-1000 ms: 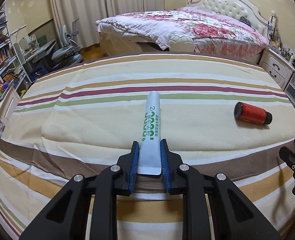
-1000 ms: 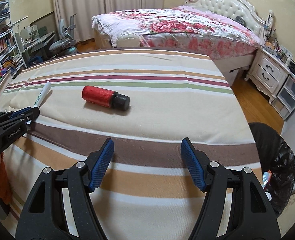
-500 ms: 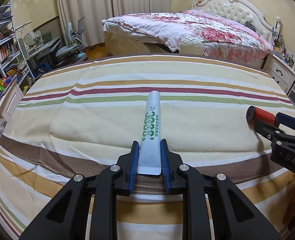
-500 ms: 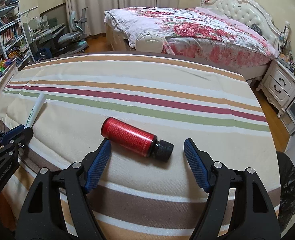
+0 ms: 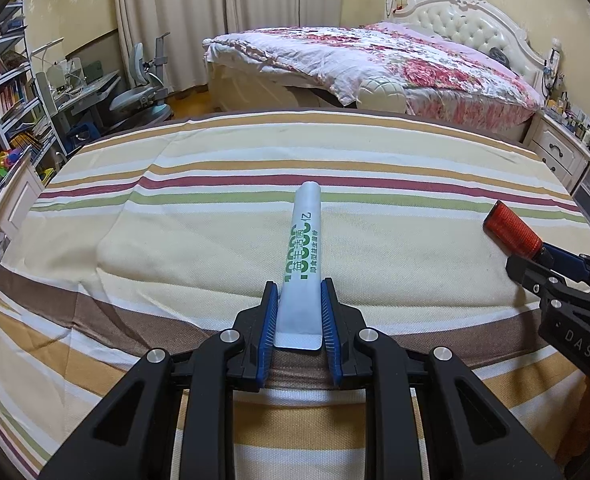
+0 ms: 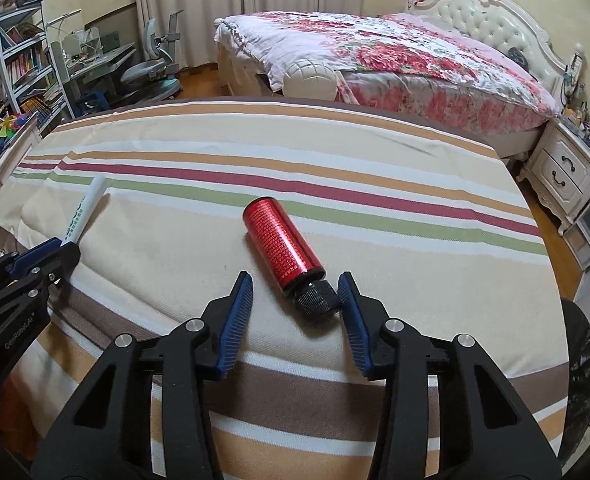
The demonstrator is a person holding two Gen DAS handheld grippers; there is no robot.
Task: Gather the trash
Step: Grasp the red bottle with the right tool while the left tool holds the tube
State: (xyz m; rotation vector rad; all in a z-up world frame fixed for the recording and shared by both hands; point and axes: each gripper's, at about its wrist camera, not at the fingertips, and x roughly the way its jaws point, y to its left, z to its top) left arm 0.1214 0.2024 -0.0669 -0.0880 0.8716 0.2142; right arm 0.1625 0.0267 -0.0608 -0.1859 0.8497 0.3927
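Left gripper (image 5: 298,316): jaws closed on the flat crimped end of a white tube (image 5: 301,256), blue pads pressing both edges. Tube points to 12 o'clock over the striped cloth (image 5: 175,248). Green Chinese print runs along the tube plus "ZL" near the far end; characters too small to read reliably. In the right wrist view the same tube (image 6: 85,210) sits at 9 o'clock, left gripper body below it marked "GenRobot.AI".

Right gripper (image 6: 295,300): jaws have just been closing, part open now. Red bottle (image 6: 281,246) lies on its side between them, black cap (image 6: 315,300) toward the camera. Right pad touches or nearly touches the cap; left pad stands clear of it, so not clamped. Fine print covers the red body, unreadable. From the left wrist view the bottle (image 5: 513,232) is at 3 o'clock, and the right gripper body reads "DAS".

Surface: cloth in cream, tan, brown, maroon and green stripes, slightly wrinkled.

Room: bed with floral quilt (image 6: 395,52) and white tufted headboard at 1 o'clock, curtains at 12, desk, chair and bookshelf (image 5: 11,96) at 10, white nightstand (image 6: 563,176) at 3, black bag (image 6: 583,364) at 4 beyond the cloth edge.
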